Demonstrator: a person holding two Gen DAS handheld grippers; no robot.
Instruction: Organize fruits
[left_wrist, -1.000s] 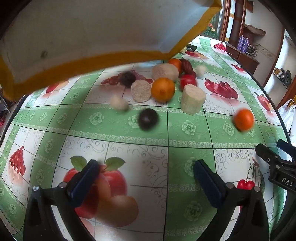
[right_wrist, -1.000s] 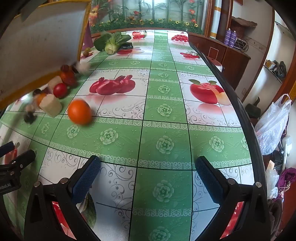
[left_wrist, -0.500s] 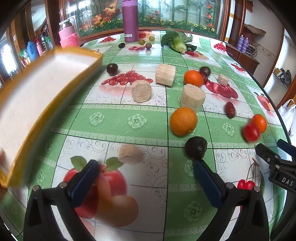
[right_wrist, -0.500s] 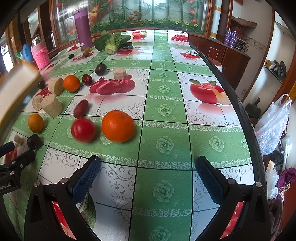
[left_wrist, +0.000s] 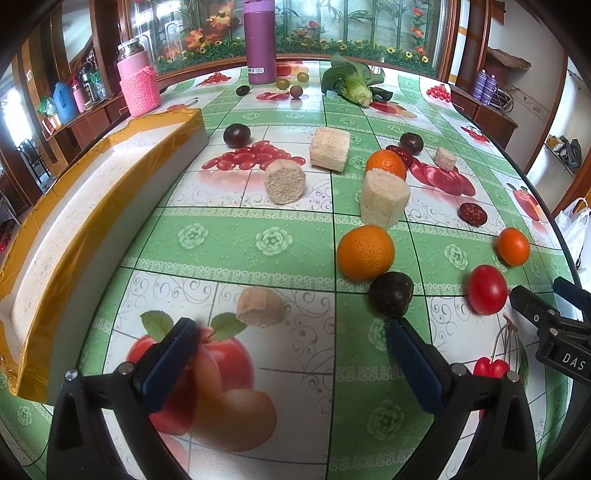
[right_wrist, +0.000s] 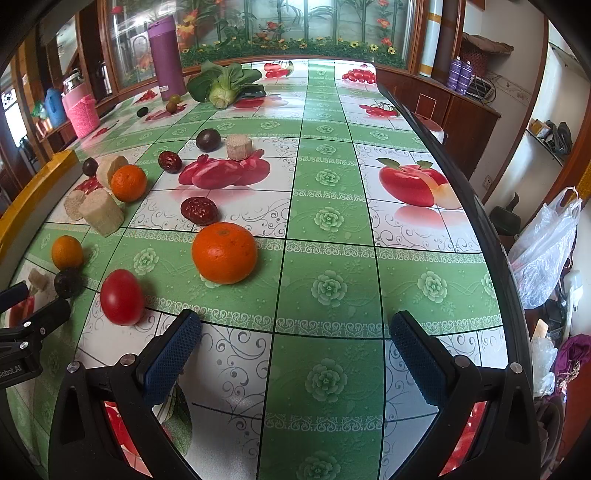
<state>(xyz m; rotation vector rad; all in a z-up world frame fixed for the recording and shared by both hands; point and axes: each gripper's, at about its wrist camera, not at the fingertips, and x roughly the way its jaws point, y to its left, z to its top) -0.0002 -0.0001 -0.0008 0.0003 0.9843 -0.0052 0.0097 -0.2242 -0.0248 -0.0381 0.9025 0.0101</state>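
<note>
Fruit lies scattered over the green fruit-print tablecloth. In the left wrist view an orange (left_wrist: 365, 253), a dark plum (left_wrist: 390, 294), a red tomato (left_wrist: 487, 290) and a beige chunk (left_wrist: 260, 307) lie just ahead of my open left gripper (left_wrist: 291, 354). Farther off are several beige cut pieces (left_wrist: 384, 199), another orange (left_wrist: 386, 164) and red dates (left_wrist: 472, 214). In the right wrist view a big orange (right_wrist: 224, 253) and the tomato (right_wrist: 122, 297) sit ahead of my open right gripper (right_wrist: 295, 350). Both grippers hold nothing.
A white tray with a yellow rim (left_wrist: 88, 206) rests on the table at the left. At the far end stand a purple bottle (left_wrist: 260, 40), a pink-sleeved jar (left_wrist: 138, 83) and a leafy green vegetable (left_wrist: 352, 85). The table edge (right_wrist: 480, 221) runs along the right, with a plastic bag beyond.
The tray that was tipped overhead has come down onto the table at the left. The spilled fruit has rolled toward the grippers and come to rest. Neither gripper has moved.
</note>
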